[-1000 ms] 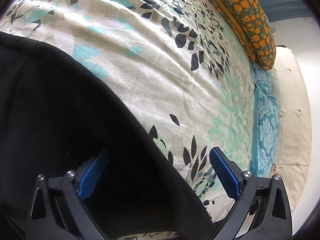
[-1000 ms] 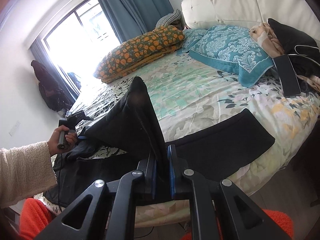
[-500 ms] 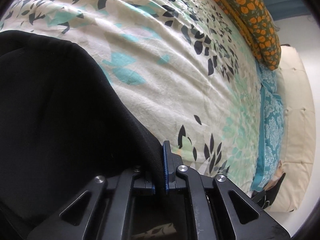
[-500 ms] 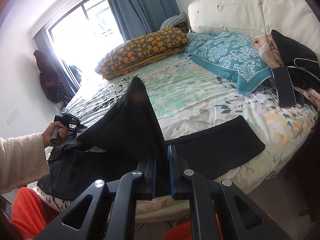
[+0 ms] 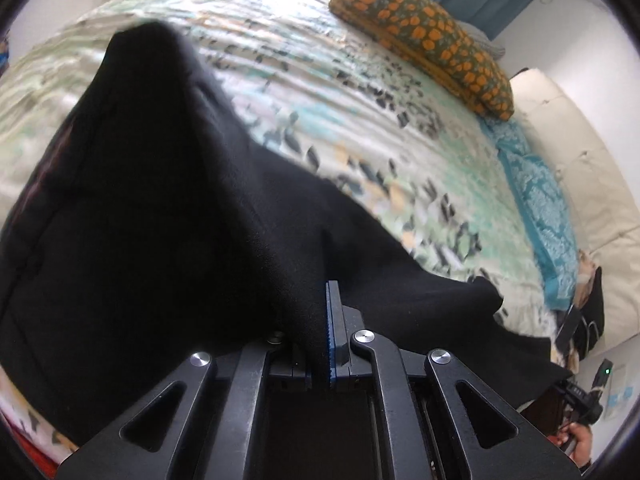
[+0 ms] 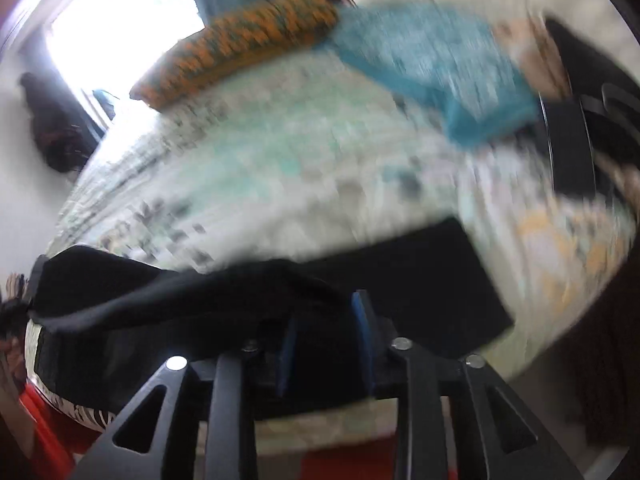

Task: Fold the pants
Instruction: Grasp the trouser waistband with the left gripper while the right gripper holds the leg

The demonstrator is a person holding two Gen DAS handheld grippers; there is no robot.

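The black pants (image 5: 152, 216) lie along the near side of the floral bedsheet (image 5: 360, 128). My left gripper (image 5: 320, 336) is shut on a fold of the pants and holds it lifted, so the cloth rises in a peak toward the far left. In the blurred right wrist view the pants (image 6: 420, 280) stretch across the bed's near edge. My right gripper (image 6: 326, 328) has its blue pads (image 6: 362, 320) parted a little, with black cloth lying between and under them.
An orange patterned pillow (image 5: 432, 40) and a teal pillow (image 5: 536, 208) lie at the head of the bed by the cream headboard (image 5: 592, 184). Dark items and a phone-like slab (image 6: 572, 148) sit at the bed's right side. A window (image 6: 120, 32) is at the back.
My left gripper, shut on the pants, has lifted and swung them. My right gripper has dropped low to the bed and its pads have parted, letting the raised leg fall.
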